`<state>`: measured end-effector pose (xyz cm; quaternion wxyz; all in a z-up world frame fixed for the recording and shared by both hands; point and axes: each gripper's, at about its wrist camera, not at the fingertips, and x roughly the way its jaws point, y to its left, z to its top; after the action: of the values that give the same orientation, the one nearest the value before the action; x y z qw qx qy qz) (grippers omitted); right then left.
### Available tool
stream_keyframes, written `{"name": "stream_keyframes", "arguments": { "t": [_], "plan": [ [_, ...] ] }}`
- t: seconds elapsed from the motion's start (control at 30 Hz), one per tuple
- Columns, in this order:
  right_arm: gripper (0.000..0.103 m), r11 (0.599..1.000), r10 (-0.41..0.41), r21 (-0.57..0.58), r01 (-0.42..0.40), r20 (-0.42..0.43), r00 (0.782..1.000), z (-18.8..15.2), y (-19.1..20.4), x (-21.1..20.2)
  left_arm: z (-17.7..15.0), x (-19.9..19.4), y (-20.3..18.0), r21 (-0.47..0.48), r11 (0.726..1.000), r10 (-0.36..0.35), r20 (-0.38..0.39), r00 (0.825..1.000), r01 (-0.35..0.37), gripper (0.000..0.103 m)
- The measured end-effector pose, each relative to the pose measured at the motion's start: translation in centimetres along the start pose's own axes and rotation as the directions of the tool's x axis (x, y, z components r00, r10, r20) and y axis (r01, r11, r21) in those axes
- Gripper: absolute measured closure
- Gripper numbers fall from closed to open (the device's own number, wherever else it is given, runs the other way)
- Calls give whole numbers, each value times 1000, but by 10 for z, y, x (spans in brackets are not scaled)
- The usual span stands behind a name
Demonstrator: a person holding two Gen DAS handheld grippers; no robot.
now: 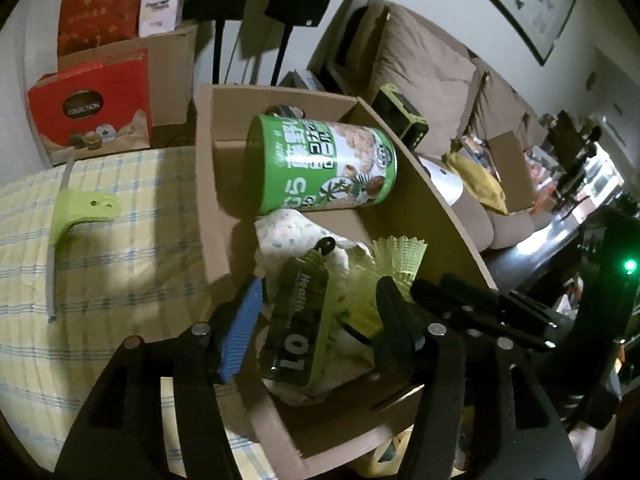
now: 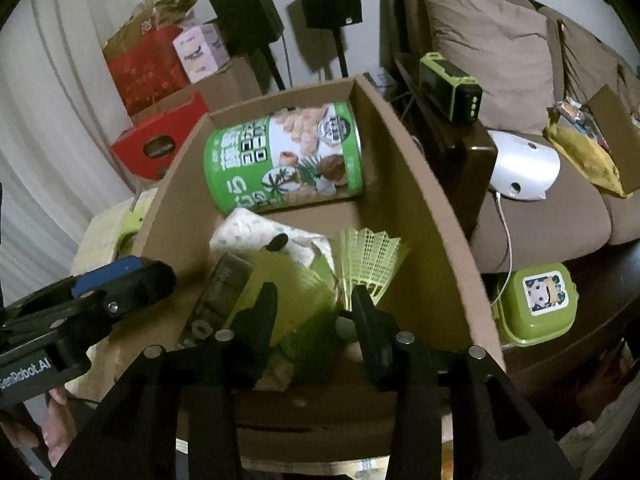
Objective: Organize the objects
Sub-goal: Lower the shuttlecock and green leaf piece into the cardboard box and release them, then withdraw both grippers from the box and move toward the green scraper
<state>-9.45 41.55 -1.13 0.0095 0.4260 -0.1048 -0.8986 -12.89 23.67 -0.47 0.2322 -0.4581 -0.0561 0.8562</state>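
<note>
An open cardboard box [image 1: 208,160] [image 2: 420,184] holds a green snack can [image 1: 324,164] [image 2: 284,156] lying on its side. Nearer lie a patterned white packet [image 1: 288,228] [image 2: 256,232], a yellow-green shuttlecock [image 1: 400,256] [image 2: 368,252] and a dark green-rimmed gadget [image 1: 300,320] [image 2: 228,288] marked "Health 01". My left gripper [image 1: 318,324] stands open astride the gadget, its pads clear of it. My right gripper [image 2: 314,320] is open just right of it, over blurred green plastic beside the shuttlecock. Each gripper's fingers [image 1: 460,300] [image 2: 120,284] show in the other's view.
The box sits on a yellow checked cloth [image 1: 120,264] with a green plastic hook [image 1: 86,210] on it. Red gift boxes [image 1: 92,108] and speaker stands [image 2: 340,56] are behind. To the right are a brown sofa [image 2: 540,220], a green-black radio [image 2: 448,88], a white device [image 2: 524,168] and a green lunch box [image 2: 536,304].
</note>
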Motion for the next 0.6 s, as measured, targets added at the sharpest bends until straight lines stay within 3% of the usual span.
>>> {"name": "stream_keyframes", "arguments": {
  "t": [0.23,0.37,0.47,0.53,0.6],
  "plan": [
    [46,999,-25,-29,27,56,998,5,15,-19,-4,-21,8,22,998,51,50,997,-52,37],
    [28,998,-41,-53,45,84,996,6,26,-25,-7,-32,14,49,993,101,75,992,-105,36],
    [23,996,-48,-68,56,104,993,6,35,-29,-9,-37,17,70,987,141,90,986,-147,36],
    [21,996,-45,-74,53,106,993,6,38,-30,-11,-41,21,67,986,146,96,985,-153,29],
    [15,996,-45,-75,53,105,993,5,41,-30,-12,-47,27,48,987,146,113,983,-152,15]
  ]
}}
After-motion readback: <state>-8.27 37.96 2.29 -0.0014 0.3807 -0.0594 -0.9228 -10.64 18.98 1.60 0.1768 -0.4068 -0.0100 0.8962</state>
